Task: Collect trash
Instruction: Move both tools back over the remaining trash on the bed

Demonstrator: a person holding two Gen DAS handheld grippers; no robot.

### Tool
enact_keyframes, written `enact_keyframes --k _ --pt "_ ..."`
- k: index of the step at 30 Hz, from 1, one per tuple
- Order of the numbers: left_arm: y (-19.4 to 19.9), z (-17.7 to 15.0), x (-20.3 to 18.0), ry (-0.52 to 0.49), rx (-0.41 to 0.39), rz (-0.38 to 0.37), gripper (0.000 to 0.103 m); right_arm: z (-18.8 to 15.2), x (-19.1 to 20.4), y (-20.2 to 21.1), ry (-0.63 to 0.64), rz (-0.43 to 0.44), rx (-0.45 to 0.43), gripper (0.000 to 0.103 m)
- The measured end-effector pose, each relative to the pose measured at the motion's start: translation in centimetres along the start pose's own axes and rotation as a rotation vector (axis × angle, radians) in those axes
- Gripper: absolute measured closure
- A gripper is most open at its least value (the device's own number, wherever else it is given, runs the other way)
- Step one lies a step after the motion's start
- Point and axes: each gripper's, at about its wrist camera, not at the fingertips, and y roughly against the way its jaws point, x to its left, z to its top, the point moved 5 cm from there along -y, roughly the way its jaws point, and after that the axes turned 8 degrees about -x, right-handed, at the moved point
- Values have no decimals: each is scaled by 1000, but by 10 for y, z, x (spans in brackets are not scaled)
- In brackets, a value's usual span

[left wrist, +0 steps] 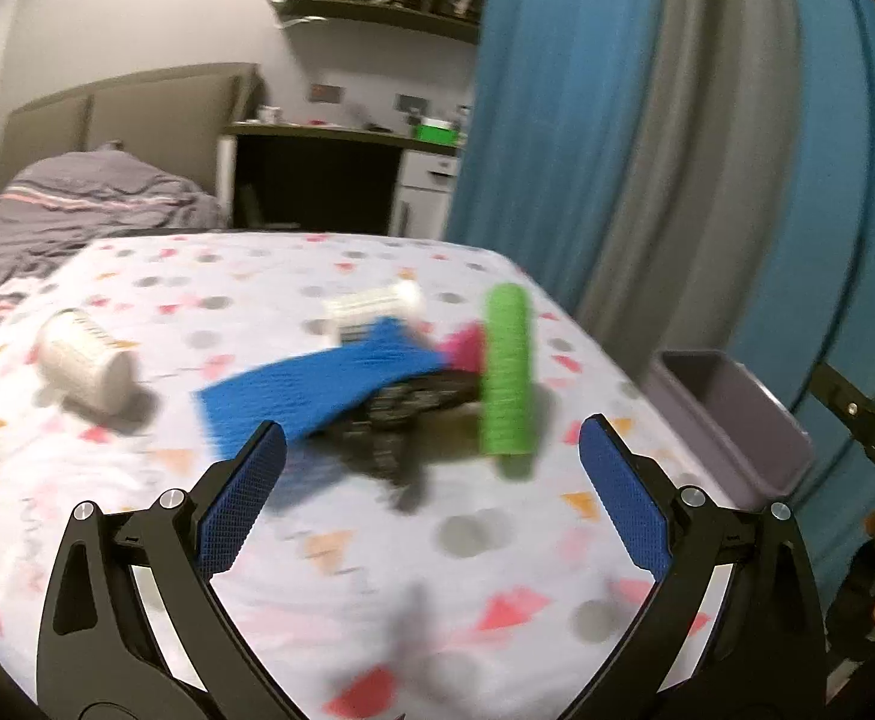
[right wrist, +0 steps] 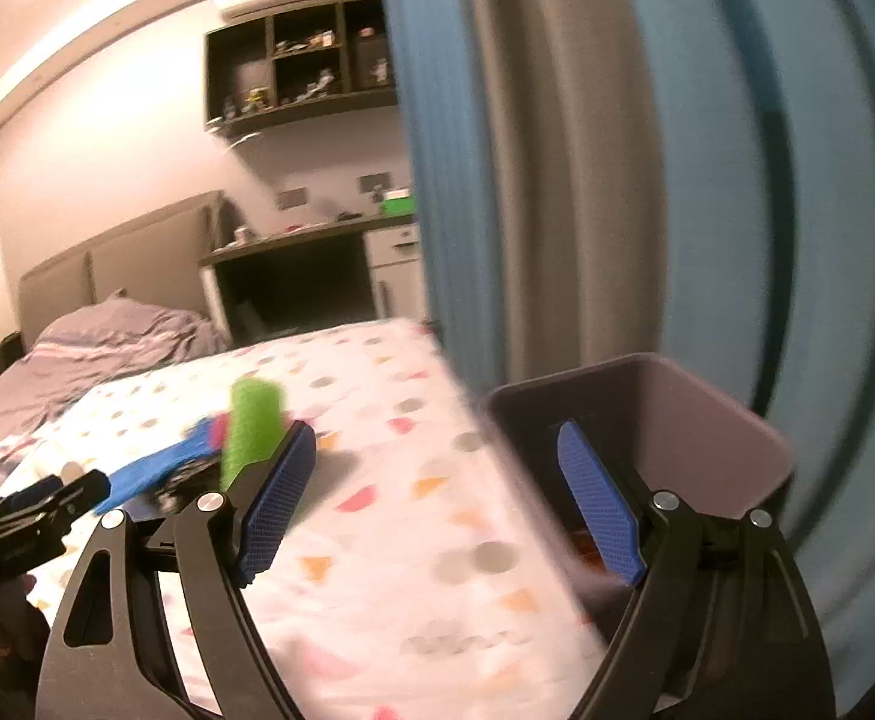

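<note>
Both tongs spread wide, nothing between pads: left gripper facing trash heap, right gripper over table edge beside purple bin. Trash mid-table on patterned cloth: green roll, blue cloth, black object beneath, white cup apart. Likely next: one item only, centred between pads, firm squeeze before lift to bin.
</note>
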Motion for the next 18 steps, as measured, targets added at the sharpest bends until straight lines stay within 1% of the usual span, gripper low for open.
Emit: enact_keyframes --k 3,9,12,18 --pt "10 -1 28 23 -5 51 6 -9 34 -1 20 54 23 22" --pt "27 -3 76 73 -16 138 6 -26 88 -5 68 137 68 22" --pt "34 -2 96 90 -23 175 6 -34 114 -10 95 174 92 22" --pt "48 0 133 119 -51 234 6 -55 161 -23 123 252 171 23"
